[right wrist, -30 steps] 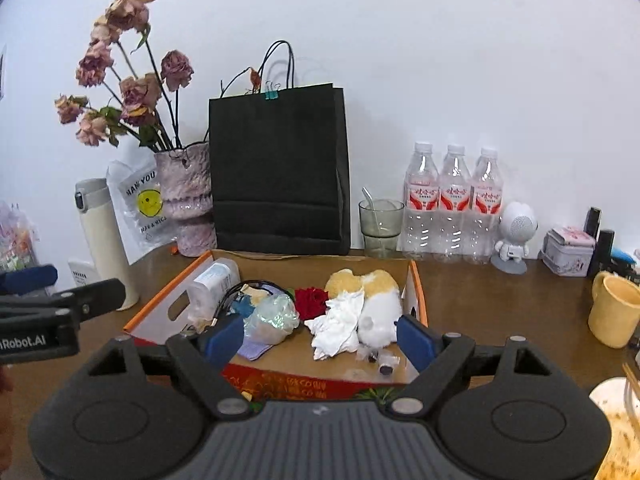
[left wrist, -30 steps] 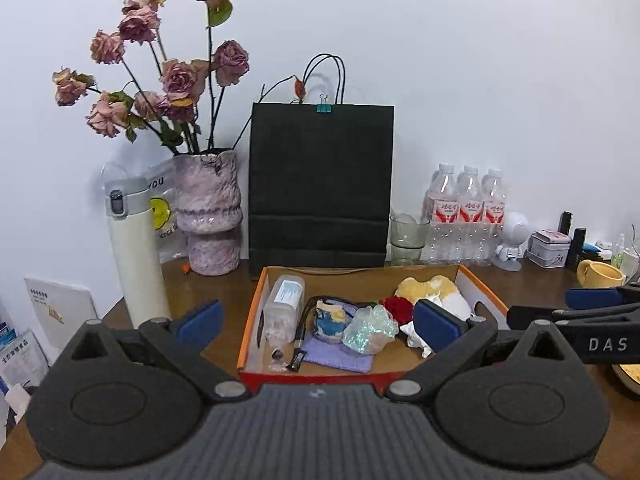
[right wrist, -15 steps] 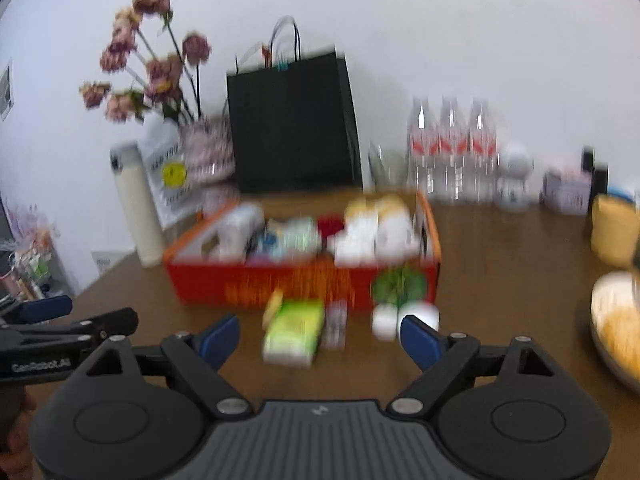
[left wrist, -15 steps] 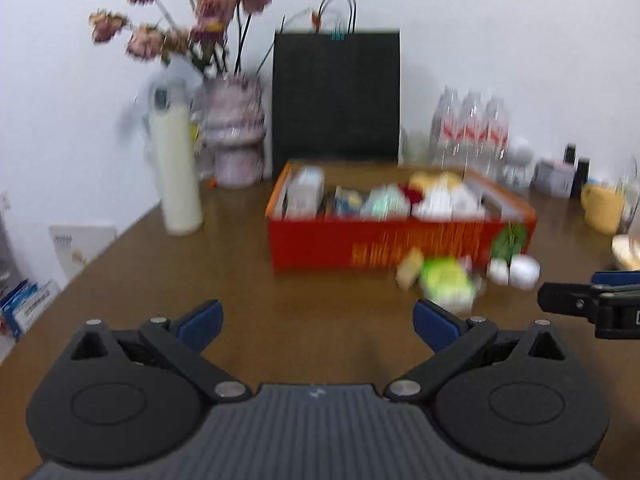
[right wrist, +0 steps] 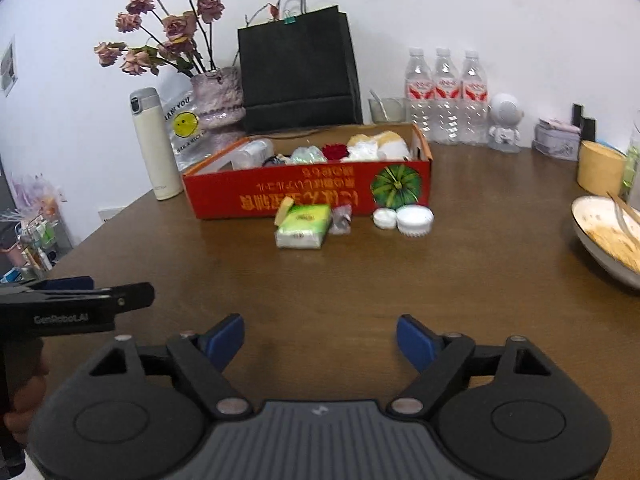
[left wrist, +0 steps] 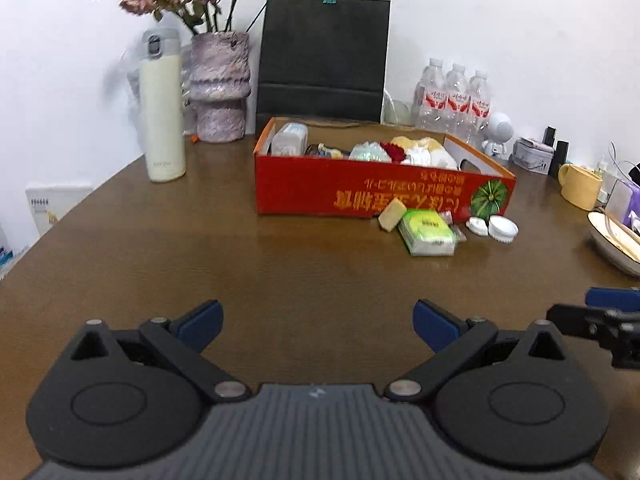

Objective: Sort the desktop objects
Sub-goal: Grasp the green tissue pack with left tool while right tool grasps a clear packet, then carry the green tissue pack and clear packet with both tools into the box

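Note:
A red cardboard box (left wrist: 360, 192) (right wrist: 312, 192) stands mid-table, holding a plastic bottle, a red flower, white tissue and a yellow-white plush. In front of it lie a green tissue pack (left wrist: 427, 232) (right wrist: 304, 226), a yellow block (left wrist: 391, 214) (right wrist: 285, 210), a small clear packet (right wrist: 341, 219) and two white lids (left wrist: 494, 227) (right wrist: 404, 219). My left gripper (left wrist: 316, 324) is open and empty, low over the near table. My right gripper (right wrist: 320, 338) is open and empty too, well short of the objects.
A cream thermos (left wrist: 162, 106), a vase of dried roses (left wrist: 219, 88), a black paper bag (left wrist: 322, 56), three water bottles (right wrist: 446, 94) and a white figurine (right wrist: 505, 122) line the back. A yellow mug (left wrist: 580, 186) and a dirty bowl (right wrist: 604, 236) sit right.
Both grippers have pulled back from above the box to the near side of the table and dropped lower. The loose items in front of the box have come into view.

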